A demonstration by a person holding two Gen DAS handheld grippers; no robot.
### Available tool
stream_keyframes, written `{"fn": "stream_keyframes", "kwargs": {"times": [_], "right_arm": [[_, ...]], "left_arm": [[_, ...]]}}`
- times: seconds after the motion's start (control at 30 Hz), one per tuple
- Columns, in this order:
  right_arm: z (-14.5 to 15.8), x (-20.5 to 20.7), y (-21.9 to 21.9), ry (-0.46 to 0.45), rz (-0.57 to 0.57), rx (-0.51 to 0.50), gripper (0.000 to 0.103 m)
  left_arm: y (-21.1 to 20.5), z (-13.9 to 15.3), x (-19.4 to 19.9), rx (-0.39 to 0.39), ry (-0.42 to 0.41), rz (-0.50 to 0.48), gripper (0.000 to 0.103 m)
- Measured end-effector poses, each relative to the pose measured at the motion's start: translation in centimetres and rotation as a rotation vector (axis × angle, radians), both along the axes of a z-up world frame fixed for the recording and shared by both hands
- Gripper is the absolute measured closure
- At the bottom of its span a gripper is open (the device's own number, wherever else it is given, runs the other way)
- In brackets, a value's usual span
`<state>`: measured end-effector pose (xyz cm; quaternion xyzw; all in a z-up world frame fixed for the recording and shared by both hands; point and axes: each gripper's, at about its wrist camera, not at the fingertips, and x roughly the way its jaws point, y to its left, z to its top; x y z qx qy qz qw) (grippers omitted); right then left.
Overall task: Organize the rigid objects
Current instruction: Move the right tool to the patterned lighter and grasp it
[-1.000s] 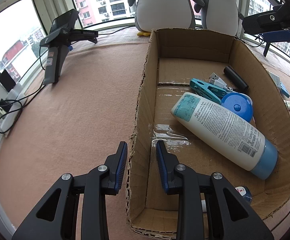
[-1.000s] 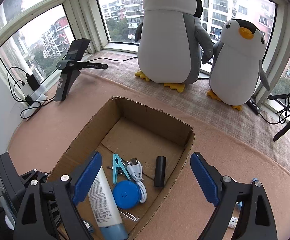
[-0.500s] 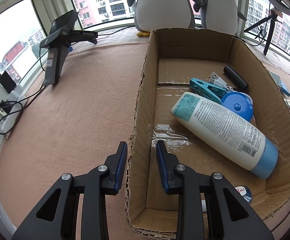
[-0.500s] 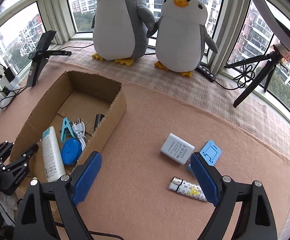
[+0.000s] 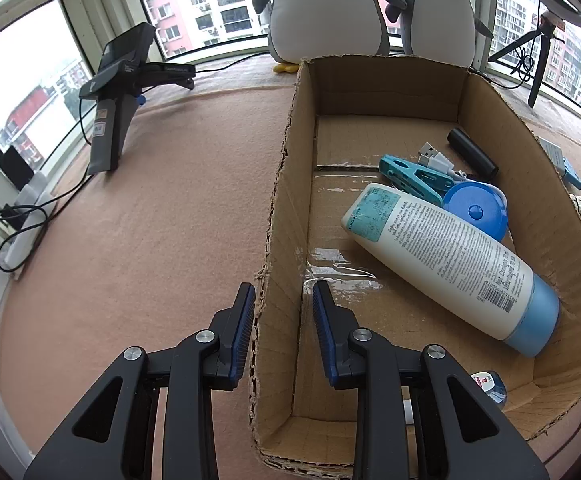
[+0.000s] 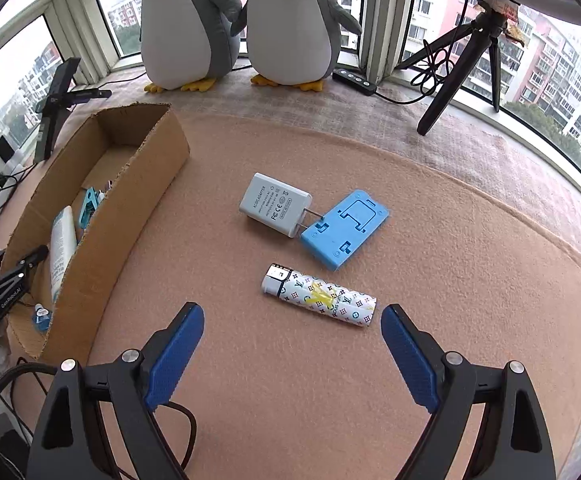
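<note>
Left wrist view: left gripper (image 5: 283, 322) straddled the near-left wall of the cardboard box (image 5: 278, 208), fingers narrow, one either side of the wall; whether the pads touched it I couldn't tell. Box held a lotion bottle (image 5: 450, 262), blue tape measure (image 5: 476, 210), teal clip (image 5: 410, 178), white USB cable (image 5: 434, 156) and black cylinder (image 5: 472, 153). Right gripper (image 6: 292, 354) hovered wide, holding nothing, near the patterned lighter (image 6: 318, 295); white charger (image 6: 275, 205) and blue phone stand (image 6: 344, 229) lay just beyond on the mat (image 6: 470, 280).
</note>
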<state>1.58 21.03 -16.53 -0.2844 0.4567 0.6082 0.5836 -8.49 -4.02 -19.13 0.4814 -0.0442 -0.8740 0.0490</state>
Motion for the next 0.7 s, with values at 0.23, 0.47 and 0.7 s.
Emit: {"fn": "stream_keyframes", "kwargs": {"times": [0.23,0.47,0.7], "right_arm": [[-1.2,1.2,-0.6,-0.018,-0.004,0.001,0.025],[-2.0,1.4,0.5,-0.086,0.060,-0.024,0.044],[-2.7,1.5,2.0,-0.065,0.146,-0.044,0.044]], "left_arm": [[-0.1,0.0,0.0,-0.004,-0.002,-0.003,0.076],[-0.1,0.0,0.0,-0.007,-0.003,-0.003,0.076],[-0.1,0.0,0.0,-0.011,-0.004,-0.003,0.076]]}}
